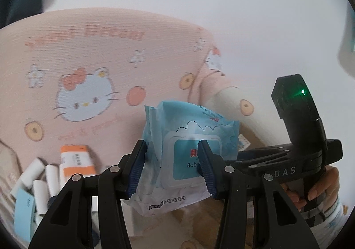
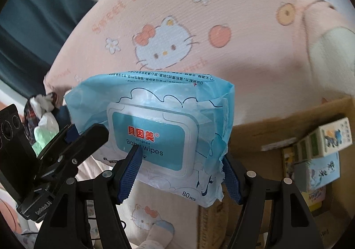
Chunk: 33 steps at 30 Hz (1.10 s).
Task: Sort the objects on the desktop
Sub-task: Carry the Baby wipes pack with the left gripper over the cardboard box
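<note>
The blue pack of baby wipes (image 2: 155,133) is held up in the air, above the pink cartoon-cat cloth (image 2: 221,4) that covers the surface below. Both tools grip it: the left hand-held gripper (image 1: 173,169) is clamped on one end of the pack, and the right hand-held gripper (image 2: 182,175) is clamped on the other end, its blue pads pressing the wrapper. A cardboard box (image 2: 277,124) stands at the right, with small printed cartons (image 2: 328,140) inside it. In the left wrist view, white rolls (image 1: 40,180) and an orange and white box (image 1: 76,160) lie on the cloth. A hand (image 1: 315,191) holds the right tool's handle. Behind stands a dark teal curtain (image 2: 33,26)
</note>
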### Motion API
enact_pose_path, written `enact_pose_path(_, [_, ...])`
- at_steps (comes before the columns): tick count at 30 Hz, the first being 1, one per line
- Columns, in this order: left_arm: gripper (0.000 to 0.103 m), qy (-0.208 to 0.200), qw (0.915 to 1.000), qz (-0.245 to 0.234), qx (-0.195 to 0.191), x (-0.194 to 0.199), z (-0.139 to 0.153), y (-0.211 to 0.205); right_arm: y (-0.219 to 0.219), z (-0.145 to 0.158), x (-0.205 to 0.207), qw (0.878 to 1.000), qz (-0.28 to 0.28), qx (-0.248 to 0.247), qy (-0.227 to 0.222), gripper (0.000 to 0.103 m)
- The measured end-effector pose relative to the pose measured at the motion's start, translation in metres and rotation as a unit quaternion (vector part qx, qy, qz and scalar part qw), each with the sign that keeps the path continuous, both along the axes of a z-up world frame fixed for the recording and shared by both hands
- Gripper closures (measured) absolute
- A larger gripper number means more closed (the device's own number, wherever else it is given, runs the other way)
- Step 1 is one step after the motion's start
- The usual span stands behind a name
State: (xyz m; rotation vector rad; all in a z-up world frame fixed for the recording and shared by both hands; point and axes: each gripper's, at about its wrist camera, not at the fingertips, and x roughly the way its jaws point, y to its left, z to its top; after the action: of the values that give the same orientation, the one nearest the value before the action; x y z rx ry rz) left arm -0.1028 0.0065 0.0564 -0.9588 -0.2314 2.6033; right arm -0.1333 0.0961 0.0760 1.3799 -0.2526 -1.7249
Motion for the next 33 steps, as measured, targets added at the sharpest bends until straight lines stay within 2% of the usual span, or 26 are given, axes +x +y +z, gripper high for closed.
enact_pose_path(4, [0.052, -0.004, 0.9996, -0.025, -0.009, -0.009, -0.008, 0.023, 0.025, -0.011, -0.006, 0.999, -0.031, -0.001, -0.012, 0.036])
enact_pose_path(12, [0.052, -0.038, 0.9964, -0.075, -0.007, -0.027, -0.029, 0.058, 0.065, -0.036, -0.009, 0.996, -0.083, 0.020, -0.029, 0.036])
enact_pose_path(23, [0.052, -0.084, 0.9850, -0.145, -0.040, -0.038, -0.055, 0.116, 0.118, -0.059, -0.012, 0.989, -0.132, 0.057, -0.029, 0.036])
enact_pose_path(33, [0.052, -0.180, 0.9689, -0.170, -0.003, -0.053, -0.095, 0.156, 0.152, -0.088, -0.014, 0.982, -0.134, 0.118, -0.068, 0.036])
